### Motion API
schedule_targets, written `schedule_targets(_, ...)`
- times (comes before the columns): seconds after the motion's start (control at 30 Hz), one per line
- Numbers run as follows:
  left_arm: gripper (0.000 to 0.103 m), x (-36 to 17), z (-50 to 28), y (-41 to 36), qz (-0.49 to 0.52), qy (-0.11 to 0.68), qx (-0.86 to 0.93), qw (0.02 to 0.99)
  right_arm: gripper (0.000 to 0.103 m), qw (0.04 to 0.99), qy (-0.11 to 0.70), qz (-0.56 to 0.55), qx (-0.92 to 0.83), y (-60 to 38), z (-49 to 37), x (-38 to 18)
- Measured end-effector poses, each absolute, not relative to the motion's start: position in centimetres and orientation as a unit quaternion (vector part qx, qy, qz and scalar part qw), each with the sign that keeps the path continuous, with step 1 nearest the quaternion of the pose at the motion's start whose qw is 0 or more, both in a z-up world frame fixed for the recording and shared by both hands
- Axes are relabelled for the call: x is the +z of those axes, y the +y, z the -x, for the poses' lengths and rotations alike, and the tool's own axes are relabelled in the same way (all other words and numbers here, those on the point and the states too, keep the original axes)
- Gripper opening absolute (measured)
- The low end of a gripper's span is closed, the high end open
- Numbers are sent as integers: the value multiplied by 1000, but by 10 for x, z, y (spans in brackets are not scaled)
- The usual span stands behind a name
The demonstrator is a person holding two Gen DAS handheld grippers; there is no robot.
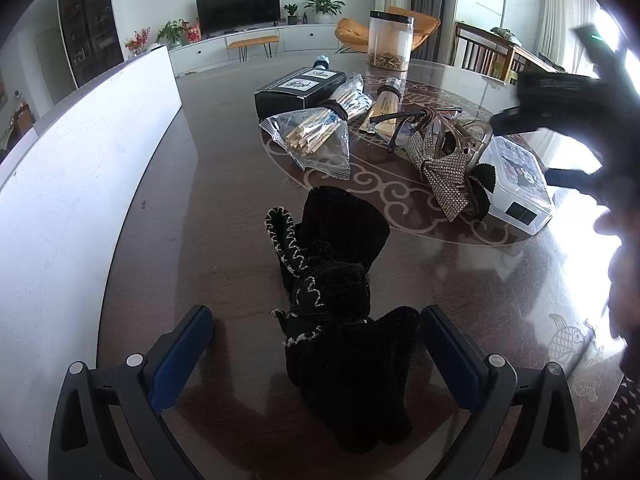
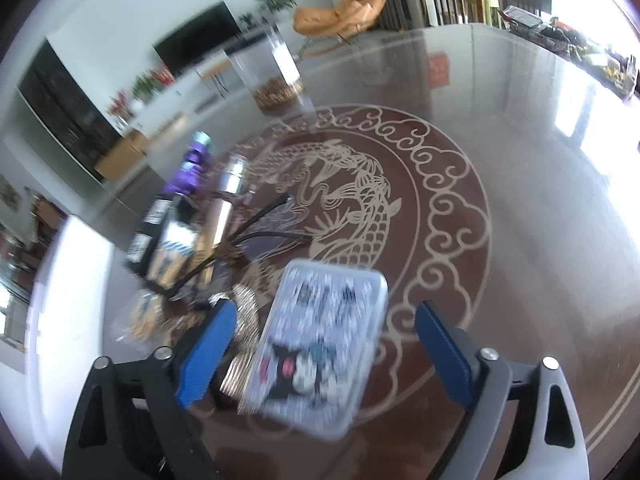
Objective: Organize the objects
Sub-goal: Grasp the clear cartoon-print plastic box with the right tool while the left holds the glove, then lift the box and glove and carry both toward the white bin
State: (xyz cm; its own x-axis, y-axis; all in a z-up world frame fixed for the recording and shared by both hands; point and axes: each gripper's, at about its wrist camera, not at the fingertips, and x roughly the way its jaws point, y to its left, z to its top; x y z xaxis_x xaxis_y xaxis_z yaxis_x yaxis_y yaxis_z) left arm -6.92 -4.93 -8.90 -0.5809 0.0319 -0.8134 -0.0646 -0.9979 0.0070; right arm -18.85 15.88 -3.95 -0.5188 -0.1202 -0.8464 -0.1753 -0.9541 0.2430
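Note:
A bundle of black knitted gloves [image 1: 336, 280] with white stitching lies on the dark table [image 1: 224, 200]. It sits between the fingers of my left gripper [image 1: 316, 314], which is open; the left pad stands well clear of the cloth. A clear plastic box with a cartoon lid [image 2: 320, 344] lies flat between the blue pads of my right gripper [image 2: 326, 308], which is open and not pressing on it. In the left wrist view the same box [image 1: 516, 176] is at the right, with the blurred right gripper [image 1: 536, 148] above it.
A rhinestone bow [image 1: 444, 176] leans against the box. Behind it lie glasses [image 1: 400, 120], bags of wooden sticks [image 1: 312, 140], a black carton [image 1: 296, 88] and a clear jar [image 1: 390, 40]. A white panel [image 1: 80, 168] runs along the table's left side.

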Motion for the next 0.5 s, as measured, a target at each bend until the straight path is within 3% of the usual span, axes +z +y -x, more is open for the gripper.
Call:
schedule_targets(0.17,103,-89,69,-50,457,17,889,27,84,-3,104,509,854,147,191,-57)
schedule_targets(0.3,103,-89,69,-50,457,17,889,27,68,-12,90,490,867,157,170,-58)
schedule_targets(0.5,103,-89,70,-50,457,17,889,27,67,-24,91,474,875,172,120,-59)
